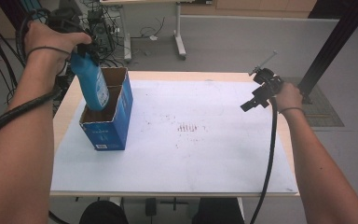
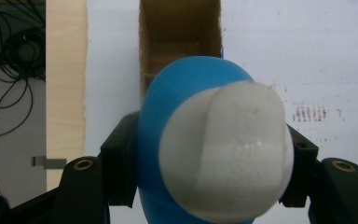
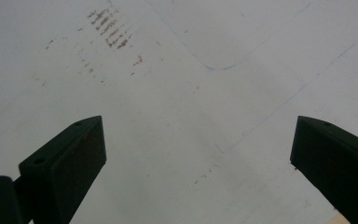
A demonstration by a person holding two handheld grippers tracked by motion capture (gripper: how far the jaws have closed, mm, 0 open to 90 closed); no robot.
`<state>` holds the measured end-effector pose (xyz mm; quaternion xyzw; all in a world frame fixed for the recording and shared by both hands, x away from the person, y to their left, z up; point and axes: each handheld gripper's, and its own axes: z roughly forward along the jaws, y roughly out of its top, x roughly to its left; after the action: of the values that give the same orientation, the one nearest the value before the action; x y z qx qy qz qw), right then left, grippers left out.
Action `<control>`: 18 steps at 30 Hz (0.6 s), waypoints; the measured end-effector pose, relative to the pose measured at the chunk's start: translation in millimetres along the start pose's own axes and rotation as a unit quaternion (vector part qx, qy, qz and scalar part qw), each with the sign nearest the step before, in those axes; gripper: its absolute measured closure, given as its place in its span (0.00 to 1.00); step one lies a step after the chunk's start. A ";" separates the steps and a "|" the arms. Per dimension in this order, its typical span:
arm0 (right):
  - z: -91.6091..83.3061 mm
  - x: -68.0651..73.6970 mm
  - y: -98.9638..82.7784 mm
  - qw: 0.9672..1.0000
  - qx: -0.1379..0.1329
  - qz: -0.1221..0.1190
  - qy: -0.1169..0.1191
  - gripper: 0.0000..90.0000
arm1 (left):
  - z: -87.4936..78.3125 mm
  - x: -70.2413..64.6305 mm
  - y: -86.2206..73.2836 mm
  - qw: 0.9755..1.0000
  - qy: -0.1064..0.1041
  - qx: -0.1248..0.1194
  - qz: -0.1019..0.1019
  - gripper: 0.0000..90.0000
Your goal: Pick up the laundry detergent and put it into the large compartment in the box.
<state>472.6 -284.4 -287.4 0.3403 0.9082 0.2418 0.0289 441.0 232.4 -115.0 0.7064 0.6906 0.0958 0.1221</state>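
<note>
Your left gripper (image 1: 77,46) was clamped on the blue bottle (image 1: 92,84) just under its white cap (image 2: 226,151), the bottle hanging below the jaws with its base already inside the near compartment of the blue carton (image 1: 108,126). Your right gripper (image 1: 257,99) hung well off to the side over the white sheet (image 1: 205,154), jaws spread wide, holding nothing.

Risks, as judged from here:
- The bottle was tilted, cap end leaning away from the carton. Its base could catch on the cardboard divider or rim below your jaws and tip the carton, since nothing braced it.
- The carton looked light and open-topped. A sideways push from the bottle could slide it on the smooth sheet toward the table edge beside it.
- The grip sat on a curved, glossy shoulder. The bottle could swivel between the pads if it met resistance.
- Letting go before the base was seated might leave the bottle leaning on the wall.

Materials and shapes:
- Bottle: smooth blue plastic, rounded shoulder, matte white domed cap.
- Carton: printed blue outside, raw brown cardboard inside, rectangular, two compartments.
- Sheet: flat white, faint brown scuff marks.
</note>
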 end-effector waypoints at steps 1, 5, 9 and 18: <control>0.0 0.0 -0.3 1.000 0.001 0.001 0.000 0.04 | 3.0 0.7 -0.8 1.000 -0.001 0.001 -0.001 0.42; 0.3 -0.7 -1.2 1.000 0.003 0.001 -0.001 0.04 | 14.1 3.6 -3.6 1.000 -0.005 0.005 -0.004 0.42; 0.4 -1.4 -1.7 1.000 0.001 0.001 -0.002 0.03 | 26.6 4.8 -6.7 1.000 -0.009 0.015 -0.003 0.42; 1.6 -0.9 -1.7 1.000 0.002 0.001 -0.001 0.04 | 50.2 4.5 -13.3 1.000 -0.012 0.026 0.003 0.42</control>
<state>472.6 -285.4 -289.7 0.3418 0.9082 0.2399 0.0288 443.7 235.1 -167.0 0.7126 0.6891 0.0694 0.1114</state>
